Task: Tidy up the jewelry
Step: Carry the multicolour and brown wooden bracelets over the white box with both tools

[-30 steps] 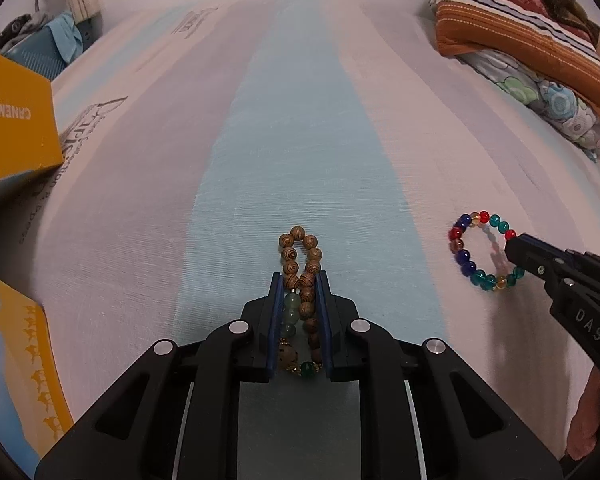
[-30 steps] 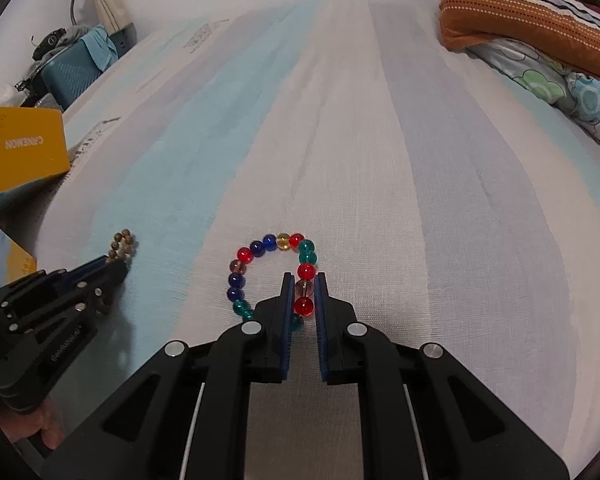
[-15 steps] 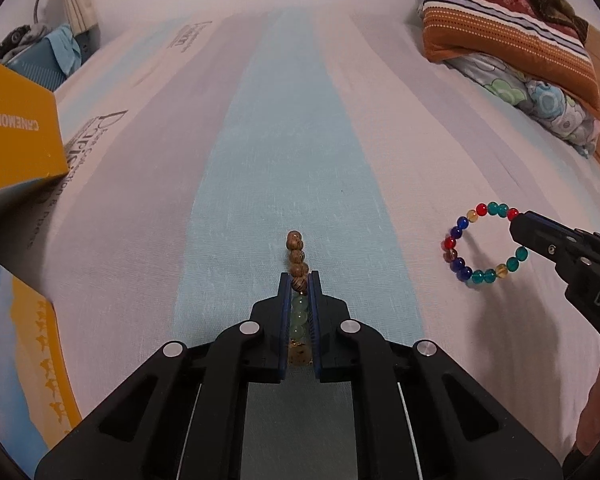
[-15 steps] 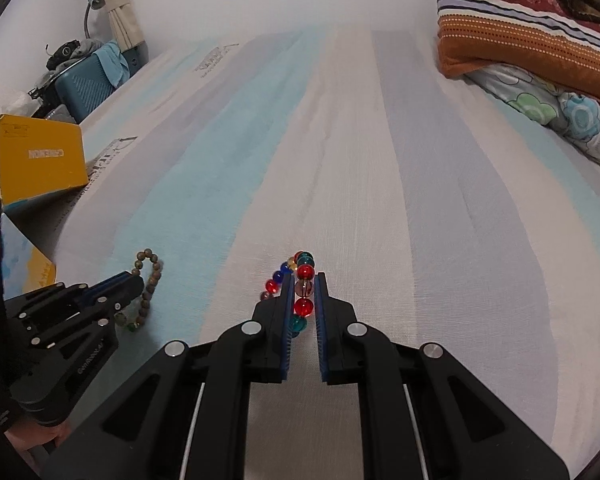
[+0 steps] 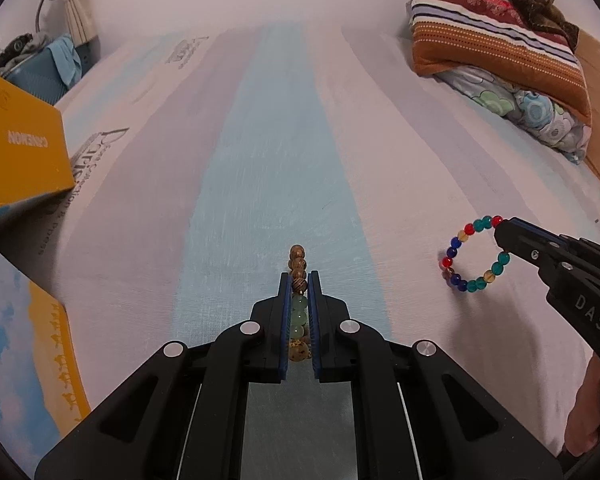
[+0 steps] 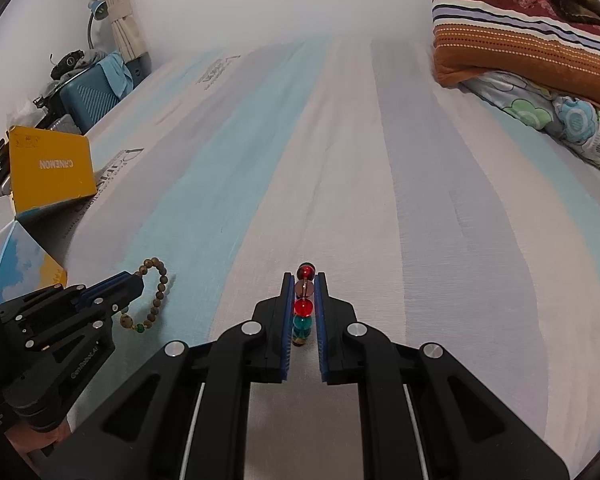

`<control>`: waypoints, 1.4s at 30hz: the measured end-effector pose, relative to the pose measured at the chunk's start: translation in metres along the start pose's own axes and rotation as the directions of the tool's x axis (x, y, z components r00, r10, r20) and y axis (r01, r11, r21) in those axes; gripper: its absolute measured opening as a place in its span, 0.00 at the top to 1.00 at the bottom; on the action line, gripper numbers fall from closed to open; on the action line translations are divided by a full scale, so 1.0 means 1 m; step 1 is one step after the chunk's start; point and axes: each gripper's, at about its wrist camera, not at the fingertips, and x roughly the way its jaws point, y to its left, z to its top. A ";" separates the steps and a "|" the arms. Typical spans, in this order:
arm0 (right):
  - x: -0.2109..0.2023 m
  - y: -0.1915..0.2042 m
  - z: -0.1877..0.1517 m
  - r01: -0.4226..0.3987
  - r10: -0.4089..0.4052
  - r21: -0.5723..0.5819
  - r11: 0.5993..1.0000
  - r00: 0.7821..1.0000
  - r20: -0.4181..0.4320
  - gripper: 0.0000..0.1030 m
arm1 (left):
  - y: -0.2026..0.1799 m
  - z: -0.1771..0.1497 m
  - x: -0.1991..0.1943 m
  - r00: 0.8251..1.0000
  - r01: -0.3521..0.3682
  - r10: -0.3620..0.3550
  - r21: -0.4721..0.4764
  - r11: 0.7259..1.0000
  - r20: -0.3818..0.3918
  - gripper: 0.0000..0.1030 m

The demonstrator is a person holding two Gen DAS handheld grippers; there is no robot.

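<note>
- My left gripper (image 5: 299, 280) is clamped on the wooden bead bracelet (image 5: 298, 268); a few brown beads poke out past the tips, pale green ones sit between the pads.
- My right gripper (image 6: 304, 280) is pinched on the coloured glass bead bracelet (image 6: 303, 307). From the left wrist view its loop (image 5: 474, 254) hangs free off the tips, clear of the sheet.
- Both bracelets look lifted off the bed, so I judge the step is carrying them to wherever they get stored, maybe the yellow box (image 6: 52, 168) on the left, can't confirm.
- To do it well: keep both grips tight, move smoothly so the loops don't swing or snag, keep the two hands apart, and let go only once over the target.
- Surface: soft striped bedsheet (image 5: 268, 168), blue, grey, cream bands; beads could sink or roll on it.
- Room: striped pillow (image 5: 496, 44) and floral quilt (image 6: 568, 120) far right, teal suitcase (image 6: 90, 96) and desk lamp (image 6: 98, 10) by the wall.
</note>
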 end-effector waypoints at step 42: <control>-0.156 0.108 -0.004 -0.035 0.043 -0.083 0.996 0.995 0.093 0.91 | 0.054 -0.028 -0.191 0.989 -0.044 0.051 -0.053 0.998 0.136 0.93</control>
